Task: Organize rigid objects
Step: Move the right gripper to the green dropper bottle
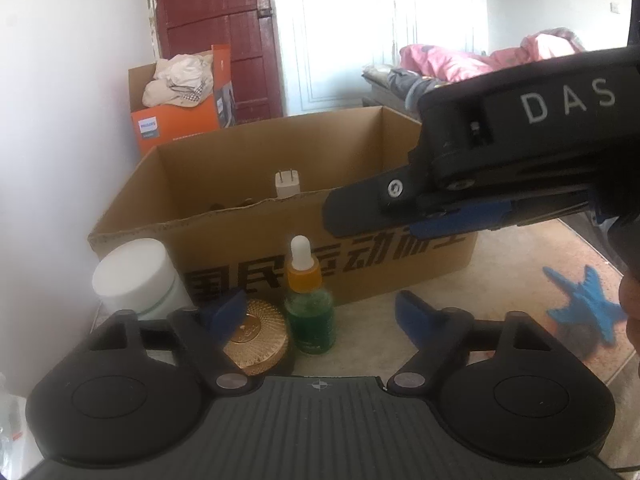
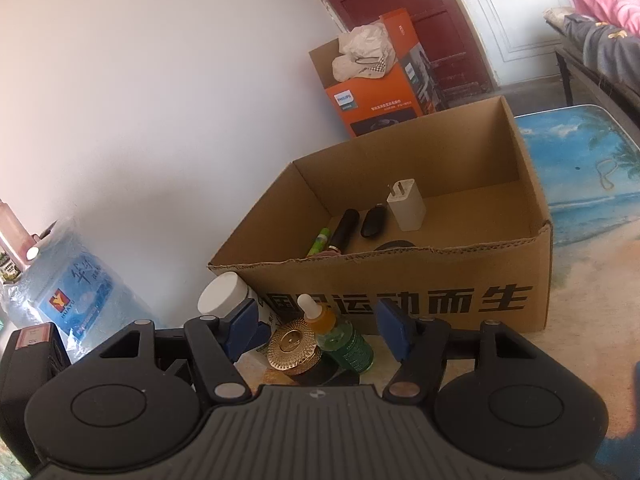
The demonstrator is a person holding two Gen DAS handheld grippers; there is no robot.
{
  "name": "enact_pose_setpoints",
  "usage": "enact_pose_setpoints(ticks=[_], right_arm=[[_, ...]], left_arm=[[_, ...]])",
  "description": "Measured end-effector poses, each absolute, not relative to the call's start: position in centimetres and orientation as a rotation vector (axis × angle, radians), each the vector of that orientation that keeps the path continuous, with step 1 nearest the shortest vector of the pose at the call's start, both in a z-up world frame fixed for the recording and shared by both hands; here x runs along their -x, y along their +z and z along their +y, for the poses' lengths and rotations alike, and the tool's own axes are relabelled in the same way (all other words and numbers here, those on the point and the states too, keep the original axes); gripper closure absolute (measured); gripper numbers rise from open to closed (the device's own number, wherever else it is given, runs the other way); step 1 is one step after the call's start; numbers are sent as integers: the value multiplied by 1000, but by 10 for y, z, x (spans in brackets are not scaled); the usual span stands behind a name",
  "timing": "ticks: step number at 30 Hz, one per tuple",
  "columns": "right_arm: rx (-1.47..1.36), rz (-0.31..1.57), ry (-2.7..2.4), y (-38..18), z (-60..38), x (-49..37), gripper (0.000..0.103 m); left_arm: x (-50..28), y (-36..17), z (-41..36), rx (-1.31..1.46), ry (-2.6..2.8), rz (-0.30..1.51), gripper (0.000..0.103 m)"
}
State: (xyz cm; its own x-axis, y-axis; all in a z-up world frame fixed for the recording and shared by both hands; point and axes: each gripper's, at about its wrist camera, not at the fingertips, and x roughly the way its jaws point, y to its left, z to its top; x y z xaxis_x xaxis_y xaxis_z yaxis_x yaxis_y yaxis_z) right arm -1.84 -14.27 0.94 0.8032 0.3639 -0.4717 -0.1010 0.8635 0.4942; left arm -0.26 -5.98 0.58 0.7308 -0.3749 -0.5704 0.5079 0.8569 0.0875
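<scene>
A green dropper bottle with an orange collar, a gold-lidded jar and a white-lidded jar stand on the table before an open cardboard box. My left gripper is open, fingers either side of the gold jar and dropper bottle. My right gripper is open above the same gold jar and dropper bottle; its body shows in the left wrist view near the box. The box holds a white charger, a black tube, a black oval item and a green pen.
An orange Philips box with cloth stands behind against the white wall. A plastic-wrapped pack lies at left. The tablecloth has a beach print. A bed with pink bedding is at far right.
</scene>
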Motion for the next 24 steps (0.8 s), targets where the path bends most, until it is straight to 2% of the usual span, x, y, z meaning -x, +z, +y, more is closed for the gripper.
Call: enact_pose_setpoints(ticks=[2,6,9,12,16,24], right_arm=[[-470,599,262,4,-138,13,40],[-472,611,259,-2,-134,1,49],[-472,612,271,-6,-132,-4,54],[-466,620,281,-8,-129,-11,65],[-471,631,292,-12,-127,-17,77],[-452,638,264,-9,-135,-6,78]], left_arm=[[-4,4,-60,-233,-496,577,31],[-15,-1,-61,-224,-493,592,45],[-19,-1,-59,-208,-500,594,48],[-24,-3,-59,-207,-505,603,56],[-23,-4,-53,-173,-524,617,57],[-17,-5,-46,-96,-604,624,57]])
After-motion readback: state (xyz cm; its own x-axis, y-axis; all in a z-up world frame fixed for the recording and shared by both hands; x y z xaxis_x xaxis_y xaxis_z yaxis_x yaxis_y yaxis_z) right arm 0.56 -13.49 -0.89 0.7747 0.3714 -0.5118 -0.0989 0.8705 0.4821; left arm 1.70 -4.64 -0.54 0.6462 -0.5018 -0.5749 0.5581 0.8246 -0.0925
